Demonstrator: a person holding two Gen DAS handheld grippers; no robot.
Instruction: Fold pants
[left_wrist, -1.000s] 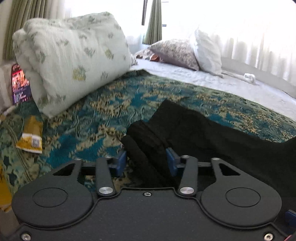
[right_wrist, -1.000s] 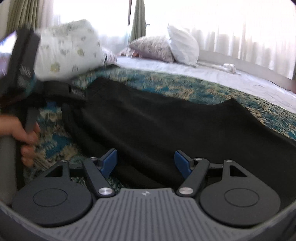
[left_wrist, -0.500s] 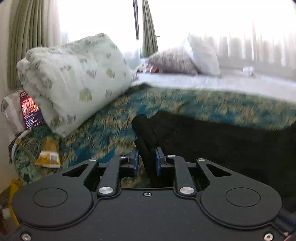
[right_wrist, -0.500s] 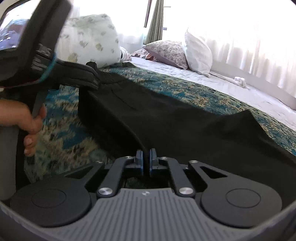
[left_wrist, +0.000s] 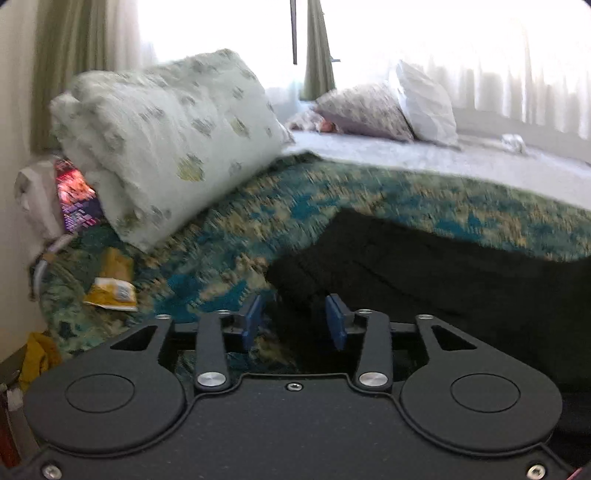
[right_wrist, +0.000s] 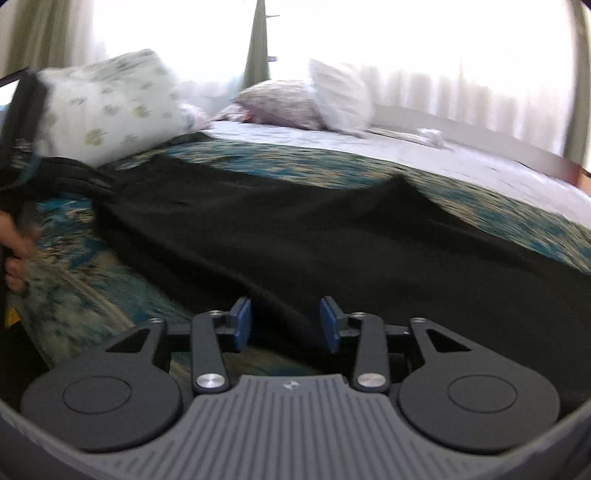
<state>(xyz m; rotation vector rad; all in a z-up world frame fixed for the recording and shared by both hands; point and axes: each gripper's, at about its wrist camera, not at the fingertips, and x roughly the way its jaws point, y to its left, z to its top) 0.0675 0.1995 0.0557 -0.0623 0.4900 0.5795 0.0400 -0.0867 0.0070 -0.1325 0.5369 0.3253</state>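
Note:
The black pants (right_wrist: 295, 229) lie spread on the patterned blue-green bedspread (left_wrist: 229, 236). In the left wrist view the pants (left_wrist: 424, 266) stretch right from a bunched end just ahead of my left gripper (left_wrist: 294, 323), which is open with cloth lying between its blue pads. My right gripper (right_wrist: 286, 325) is open too, with the near edge of the pants between its pads. The left gripper shows at the far left of the right wrist view (right_wrist: 22, 122), held by a hand, at the pants' far end.
A large folded floral quilt (left_wrist: 166, 147) sits at the left. Two pillows (left_wrist: 399, 107) lie on the grey sheet (left_wrist: 424, 158) at the back under a curtained window. A yellow packet (left_wrist: 110, 291) and a colourful box (left_wrist: 75, 199) lie at the left bed edge.
Both grippers were shut on the pants half a second ago and have now opened, letting the cloth drop onto the bedspread. The views are blurred by motion.

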